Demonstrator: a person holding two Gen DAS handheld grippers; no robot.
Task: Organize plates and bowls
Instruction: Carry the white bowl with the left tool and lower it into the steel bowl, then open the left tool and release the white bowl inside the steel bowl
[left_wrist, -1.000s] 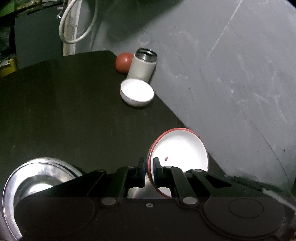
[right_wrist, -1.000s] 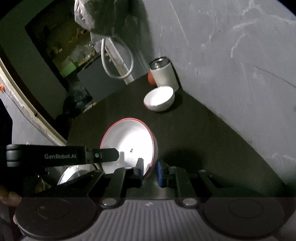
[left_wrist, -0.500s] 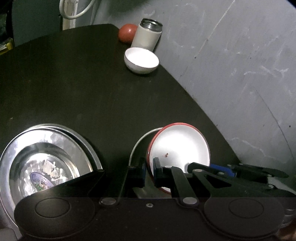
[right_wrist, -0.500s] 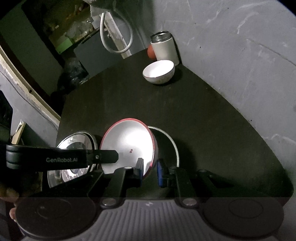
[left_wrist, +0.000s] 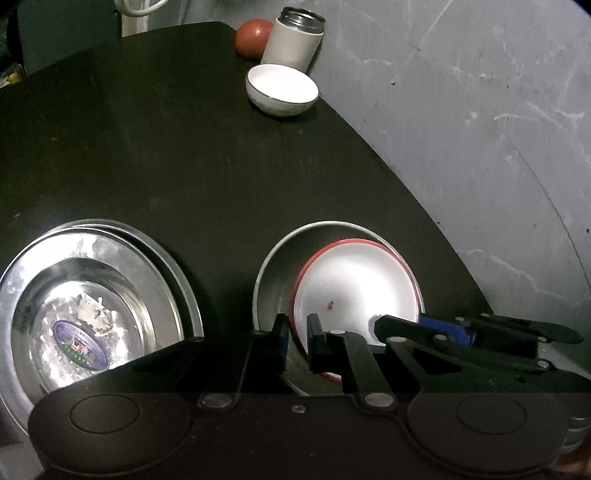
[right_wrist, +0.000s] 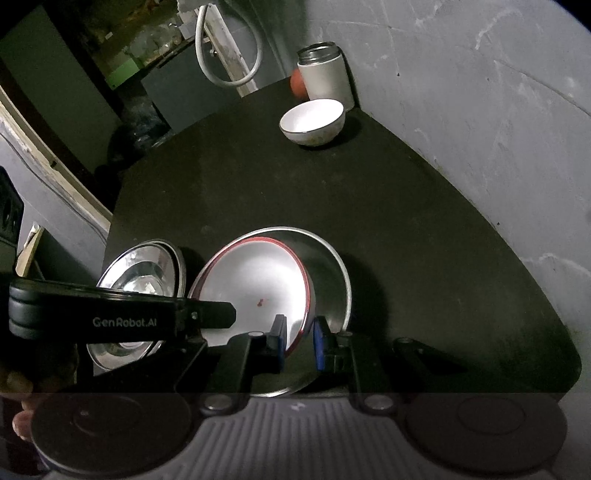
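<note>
Dark table (left_wrist: 147, 155), plate's (left_wrist: 354, 280) near rim hidden

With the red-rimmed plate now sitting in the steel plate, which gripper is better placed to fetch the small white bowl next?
Probably the right gripper. Its jaws look parted around the red-rimmed plate rim, and the small white bowl lies ahead, slightly to its right, across bare table. The left gripper is similarly parted but sits farther left.

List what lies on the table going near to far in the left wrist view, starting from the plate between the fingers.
Red-rimmed white plate sitting in a steel plate → small white bowl → white flask → red ball beside the flask. The stacked steel plates lie off to the left, level with the first.
</note>
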